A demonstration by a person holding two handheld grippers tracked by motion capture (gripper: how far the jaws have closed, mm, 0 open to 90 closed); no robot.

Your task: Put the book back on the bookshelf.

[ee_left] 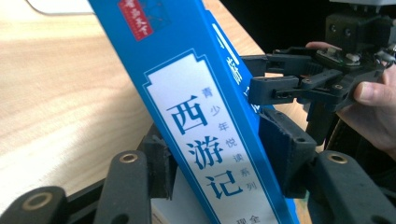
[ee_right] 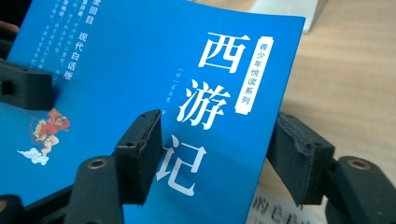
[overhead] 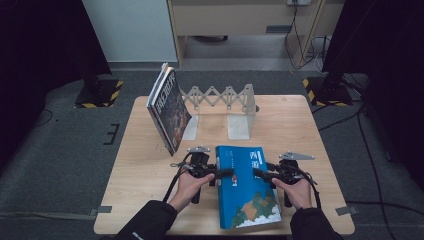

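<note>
Landmark: blue book (overhead: 247, 187), lying near the front edge of the table (overhead: 150, 165), cover up, slightly lifted.

Far left of blue book: two dark books (overhead: 169, 109) lean steeply against the folding bookend rack (overhead: 225, 102); a nudge while standing the blue book up could tip them over.

Left of blue book: left gripper (overhead: 223, 173) straddles the spine edge; in the left gripper view one pad (ee_left: 161, 163) meets the spine, the other pad (ee_left: 280, 154) sits by the cover; probably pinching, contact on that side hard to judge; a one-sided grip could let the spine slide out.

Right of blue book: right gripper (overhead: 256, 173) astride the page edge; one pad (ee_right: 142, 154) lies on the cover, the other (ee_right: 299, 156) shows clear of the edge; jaws not yet clamped; risk: only the cover gets caught, bending or fanning the book open.
</note>
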